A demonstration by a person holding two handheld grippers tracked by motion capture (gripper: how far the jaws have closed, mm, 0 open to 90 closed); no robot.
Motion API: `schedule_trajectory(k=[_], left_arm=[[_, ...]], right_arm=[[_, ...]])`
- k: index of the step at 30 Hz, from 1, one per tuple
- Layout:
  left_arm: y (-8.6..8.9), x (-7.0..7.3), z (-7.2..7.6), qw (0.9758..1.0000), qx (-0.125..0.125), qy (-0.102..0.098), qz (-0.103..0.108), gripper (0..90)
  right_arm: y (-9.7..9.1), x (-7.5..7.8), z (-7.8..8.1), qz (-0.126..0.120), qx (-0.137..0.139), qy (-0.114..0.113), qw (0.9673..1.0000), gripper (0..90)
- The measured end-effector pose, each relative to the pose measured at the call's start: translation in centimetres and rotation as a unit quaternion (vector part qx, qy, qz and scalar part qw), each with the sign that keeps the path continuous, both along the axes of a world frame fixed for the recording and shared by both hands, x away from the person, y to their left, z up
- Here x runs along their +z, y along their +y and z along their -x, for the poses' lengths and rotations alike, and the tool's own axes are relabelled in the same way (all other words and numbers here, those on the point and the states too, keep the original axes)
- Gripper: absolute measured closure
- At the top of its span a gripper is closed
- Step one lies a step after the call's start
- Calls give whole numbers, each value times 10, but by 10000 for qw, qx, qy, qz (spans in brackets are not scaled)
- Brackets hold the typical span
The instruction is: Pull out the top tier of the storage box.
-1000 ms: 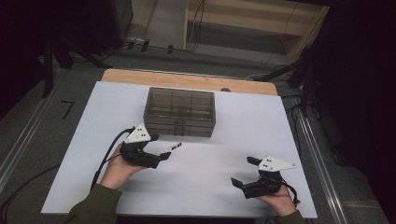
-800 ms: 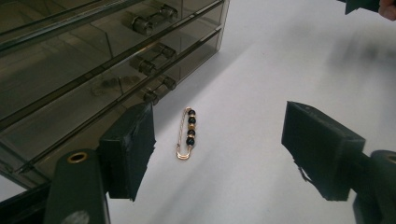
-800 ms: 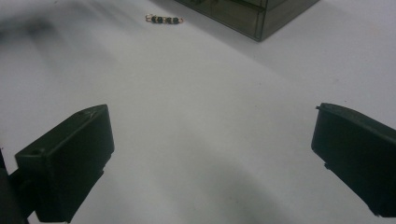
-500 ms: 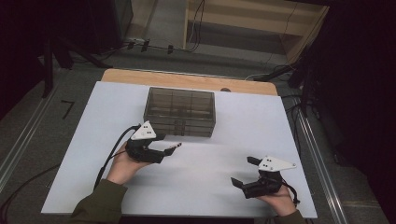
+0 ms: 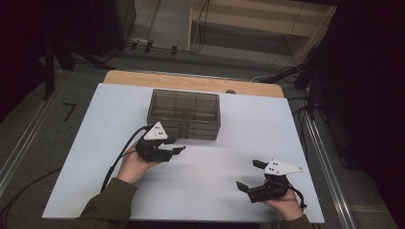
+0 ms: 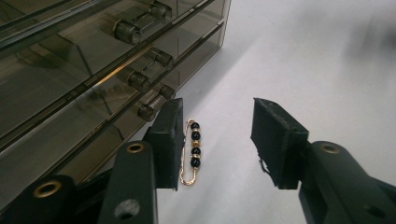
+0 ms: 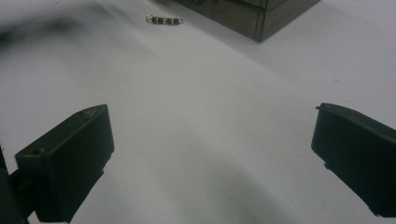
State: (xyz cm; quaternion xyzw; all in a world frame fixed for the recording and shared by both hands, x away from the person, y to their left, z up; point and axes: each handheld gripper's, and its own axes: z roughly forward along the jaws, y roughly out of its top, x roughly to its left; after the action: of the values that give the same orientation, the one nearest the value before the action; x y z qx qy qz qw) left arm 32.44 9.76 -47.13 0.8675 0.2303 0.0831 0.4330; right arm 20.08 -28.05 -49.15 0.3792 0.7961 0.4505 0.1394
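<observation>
Left gripper view looks down on a gold safety pin strung with black beads (image 6: 191, 151), lying flat on the white table (image 6: 289, 56) just in front of the lowest drawer of a smoky clear drawer box (image 6: 70, 70). The pin sits between the left gripper's (image 6: 217, 140) two black fingers, right beside the inner face of the left-hand finger (image 6: 167, 140) and well clear of the other; whether it touches that finger cannot be told. The jaws have just been closing but do not yet press on the pin. High view shows the right gripper (image 5: 250, 175) resting near the table's front edge, well apart from the box, its jaws wide open with nothing between them.
</observation>
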Motion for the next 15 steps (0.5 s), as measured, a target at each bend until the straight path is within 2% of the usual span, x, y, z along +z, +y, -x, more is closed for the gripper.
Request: schedule_trajectory(k=[3, 11, 15], left_arm=[[-2, -1, -2, 10000, -3, 1, 14, 569], [-10, -6, -10, 9999, -45, 14, -156, 644], [-13, -9, -13, 9999, -56, 51, -153, 672]], right_arm=[[0, 0, 0, 0, 4, -4, 10000, 0], [0, 0, 0, -6, 0, 7, 10000, 0], [0, 0, -1, -20, 6, 31, 10000, 0]])
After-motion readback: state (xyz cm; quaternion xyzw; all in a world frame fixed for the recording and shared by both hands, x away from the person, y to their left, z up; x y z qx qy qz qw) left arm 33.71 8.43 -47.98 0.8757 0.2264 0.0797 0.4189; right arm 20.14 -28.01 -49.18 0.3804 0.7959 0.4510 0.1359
